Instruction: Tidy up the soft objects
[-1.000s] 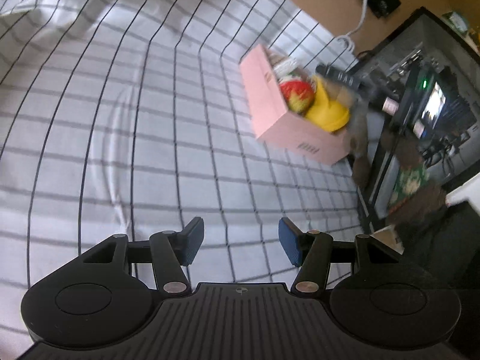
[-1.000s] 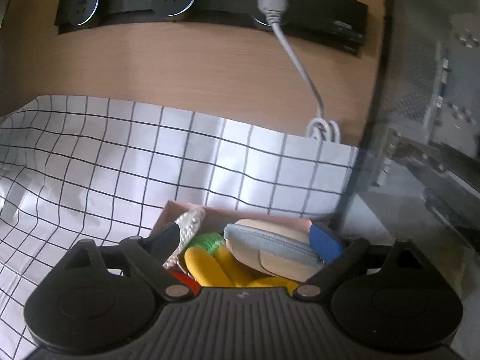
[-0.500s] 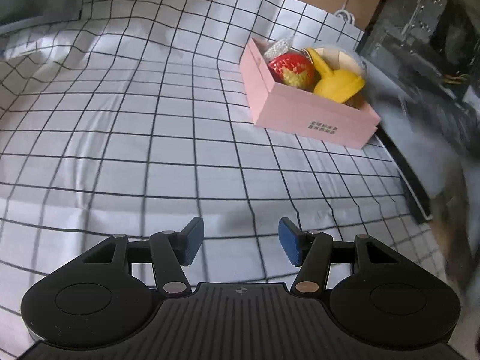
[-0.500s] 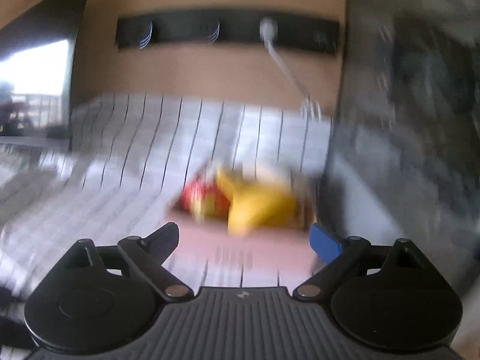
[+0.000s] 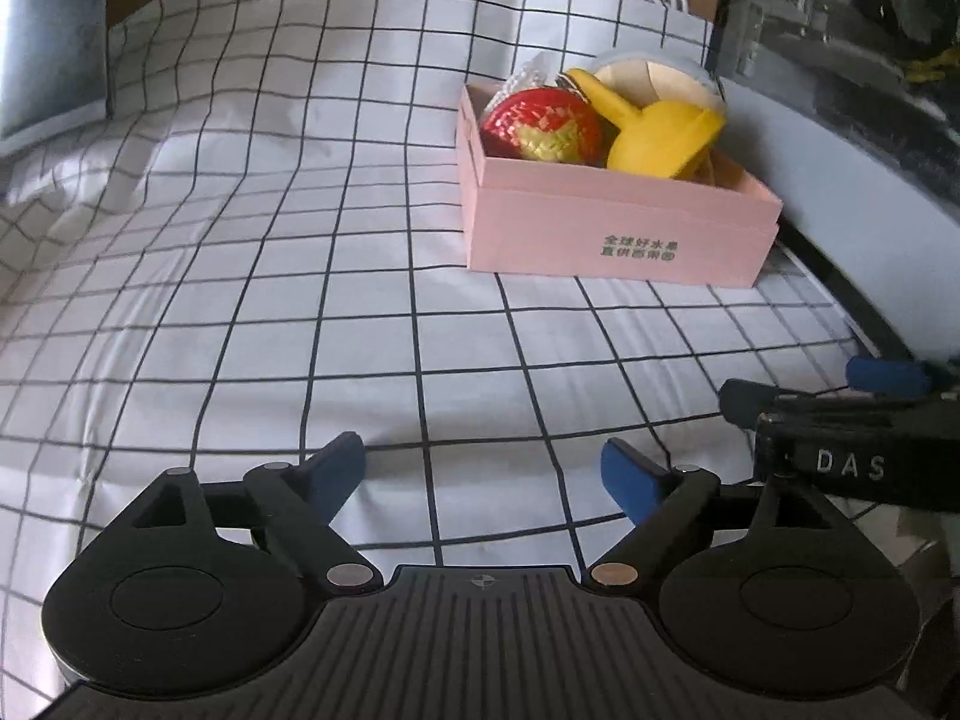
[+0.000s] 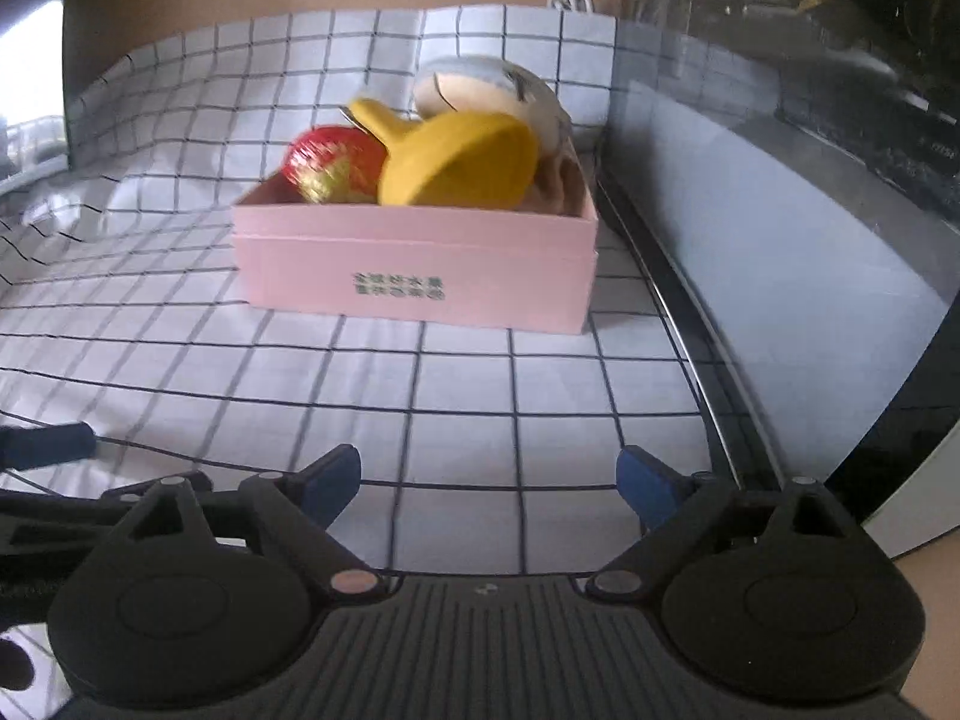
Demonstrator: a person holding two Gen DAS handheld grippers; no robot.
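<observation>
Left hand-held gripper (image 5: pixel 483 471) over a checked cloth (image 5: pixel 270 300), jaws opening, nothing between them. A pink box (image 5: pixel 612 228) stands on the cloth ahead right, holding a red toy (image 5: pixel 540 126), a yellow toy (image 5: pixel 660 132) and a beige pouch (image 5: pixel 654 75). Right hand-held gripper (image 5: pixel 840 390) enters at the right edge.
</observation>
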